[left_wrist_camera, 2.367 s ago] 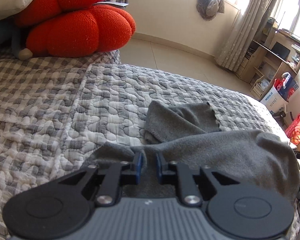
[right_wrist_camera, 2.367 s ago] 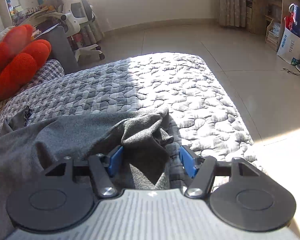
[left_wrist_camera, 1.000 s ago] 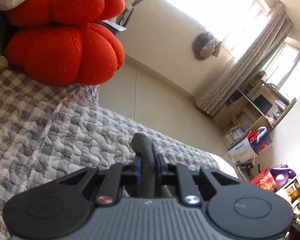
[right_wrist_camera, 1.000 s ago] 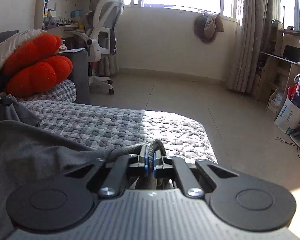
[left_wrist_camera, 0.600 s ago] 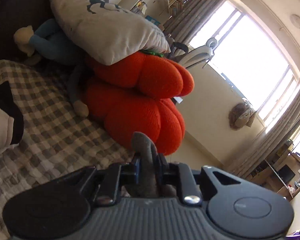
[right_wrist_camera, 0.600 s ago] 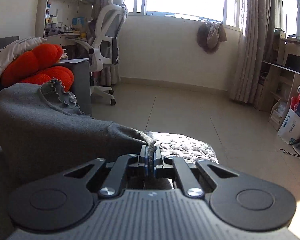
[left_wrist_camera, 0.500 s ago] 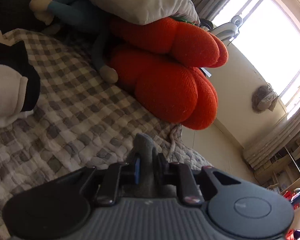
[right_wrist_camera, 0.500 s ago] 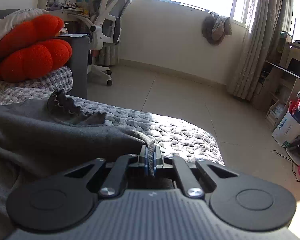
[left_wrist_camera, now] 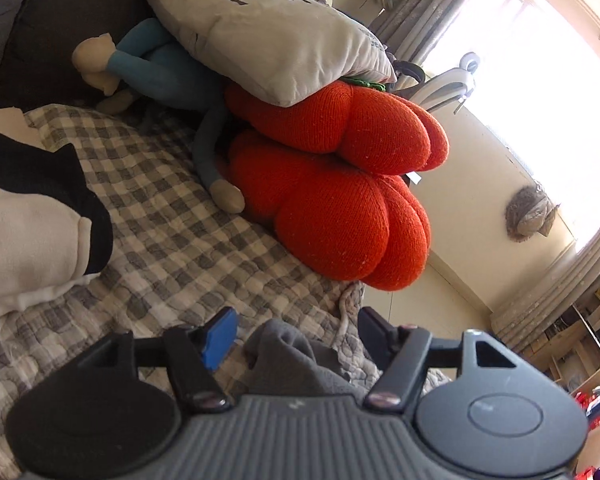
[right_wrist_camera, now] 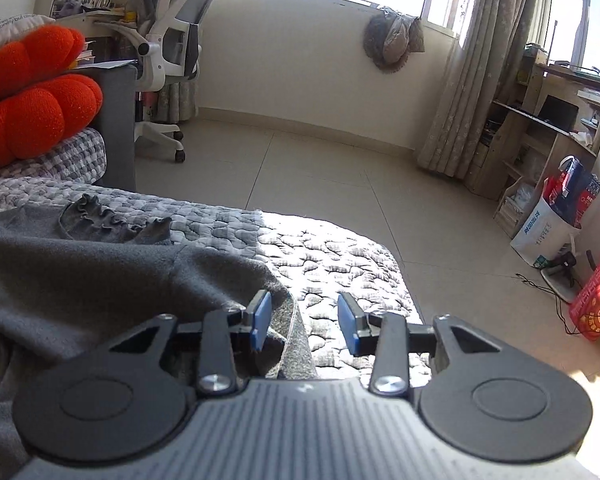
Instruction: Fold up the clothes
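Jaws of the left gripper (left_wrist_camera: 296,334) are opening, a bunched fold of the grey garment (left_wrist_camera: 290,354) loose between its blue pads. The right gripper (right_wrist_camera: 304,322) is opening too, the garment's hem just inside its left pad. The garment spreads over the quilted bedspread (right_wrist_camera: 332,256); beyond lie orange cushions (left_wrist_camera: 340,200) under a pale pillow (left_wrist_camera: 260,28)

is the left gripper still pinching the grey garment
Apart. In the left wrist view the left gripper has jaws opening, and the grey garment lies loose between them with gaps to both pads.
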